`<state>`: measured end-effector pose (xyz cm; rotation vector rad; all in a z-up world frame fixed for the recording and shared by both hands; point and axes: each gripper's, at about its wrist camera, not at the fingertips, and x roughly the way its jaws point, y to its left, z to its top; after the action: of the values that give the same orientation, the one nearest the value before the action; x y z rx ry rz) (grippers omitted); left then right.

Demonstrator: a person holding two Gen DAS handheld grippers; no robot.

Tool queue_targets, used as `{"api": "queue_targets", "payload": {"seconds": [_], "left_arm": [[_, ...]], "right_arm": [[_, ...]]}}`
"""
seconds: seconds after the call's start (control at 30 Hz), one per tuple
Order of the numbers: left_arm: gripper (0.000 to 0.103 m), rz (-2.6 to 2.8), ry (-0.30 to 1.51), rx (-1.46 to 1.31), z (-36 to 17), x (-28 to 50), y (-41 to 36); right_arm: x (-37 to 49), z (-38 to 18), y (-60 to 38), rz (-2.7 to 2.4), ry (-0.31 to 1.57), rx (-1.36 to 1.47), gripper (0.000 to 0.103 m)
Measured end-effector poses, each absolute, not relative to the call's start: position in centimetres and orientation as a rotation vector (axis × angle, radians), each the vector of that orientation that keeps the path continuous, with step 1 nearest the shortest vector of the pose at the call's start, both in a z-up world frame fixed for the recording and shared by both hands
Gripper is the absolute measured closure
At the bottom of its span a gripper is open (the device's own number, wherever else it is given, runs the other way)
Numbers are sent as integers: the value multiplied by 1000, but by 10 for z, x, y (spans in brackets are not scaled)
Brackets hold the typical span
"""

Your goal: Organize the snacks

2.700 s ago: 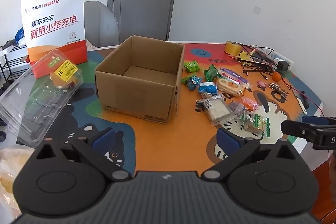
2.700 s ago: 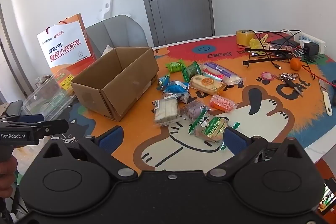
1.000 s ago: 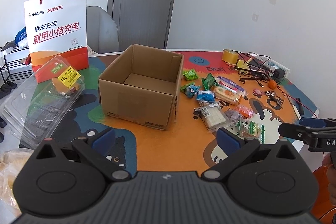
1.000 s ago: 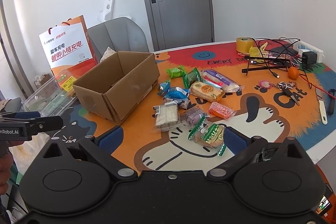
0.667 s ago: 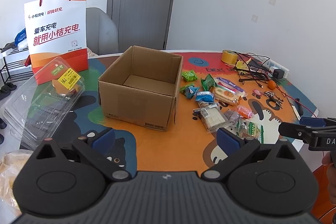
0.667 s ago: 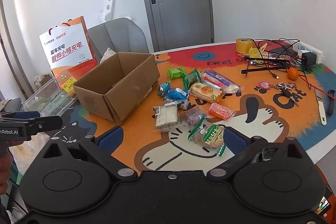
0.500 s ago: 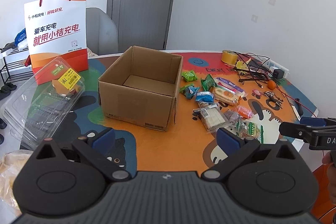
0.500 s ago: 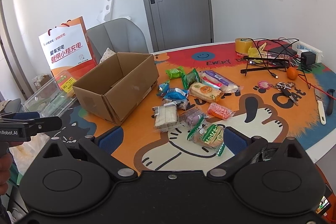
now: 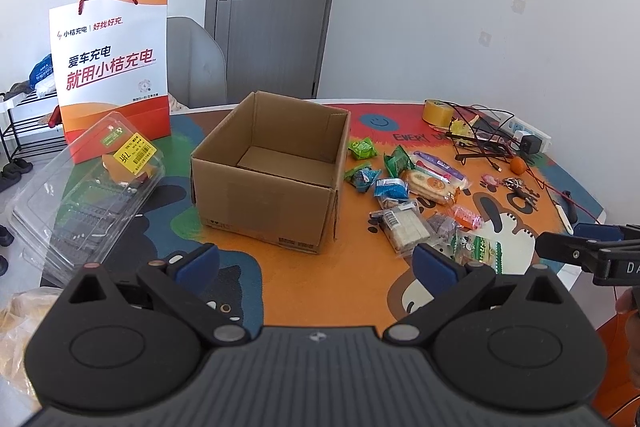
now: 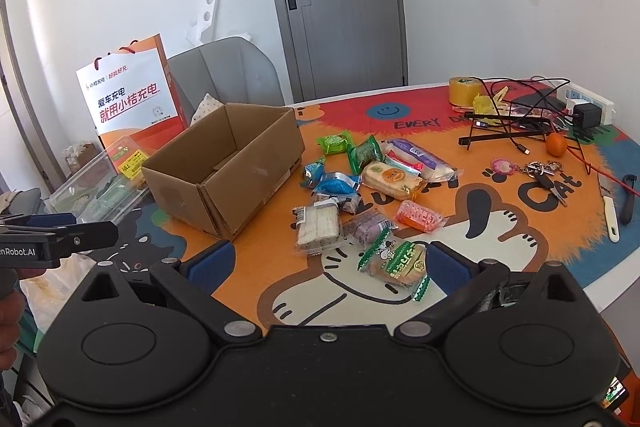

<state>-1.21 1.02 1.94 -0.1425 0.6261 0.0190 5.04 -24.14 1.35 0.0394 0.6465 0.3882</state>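
Both hand-held grippers agape, empty | cardboard box (image 9: pixel 276 179) empty | snacks (image 10: pixel 360 195) beside it

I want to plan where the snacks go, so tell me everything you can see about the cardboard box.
The cardboard box is plain brown corrugated card, open at the top, its flaps not visible. It looks empty; only bare card shows on its floor. It stands upright on the colourful table mat, a tape patch and small print on its near face. Snack packets lie apart to its right; nothing grips it.

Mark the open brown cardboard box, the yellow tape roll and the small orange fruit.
Open brown cardboard box (image 9: pixel 264 203): left wrist view, front wall.
Yellow tape roll (image 10: pixel 464 91): right wrist view, outer side.
Small orange fruit (image 10: pixel 556 143): right wrist view, centre.
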Motion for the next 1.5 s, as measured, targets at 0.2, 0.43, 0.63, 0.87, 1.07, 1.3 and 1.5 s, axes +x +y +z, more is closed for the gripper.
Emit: {"api": "queue_targets", "payload": {"seconds": [0.2,0.43,0.63,0.87,1.07,1.3,1.5], "left_arm": [[1,14,632,-139,17,-10,7],[1,7,641,-126,11,0,-5],[1,32,629,-121,3,13,-16],[1,-11,641,-157,-7,36,-29],[3,-23,644,-151,-17,52,-42],[6,-51,667,-162,-33,68,-54],[11,-52,687,-164,-49,85,-61]], "right_arm": [[51,14,-244,383,647,48,0],[54,7,-252,375,652,51,0],[64,-7,-267,362,671,89,0],[76,-27,-277,355,662,87,0],[85,-42,-284,394,670,110,0],[103,-64,-287,401,690,115,4],[121,-84,-288,394,722,109,6]]}}
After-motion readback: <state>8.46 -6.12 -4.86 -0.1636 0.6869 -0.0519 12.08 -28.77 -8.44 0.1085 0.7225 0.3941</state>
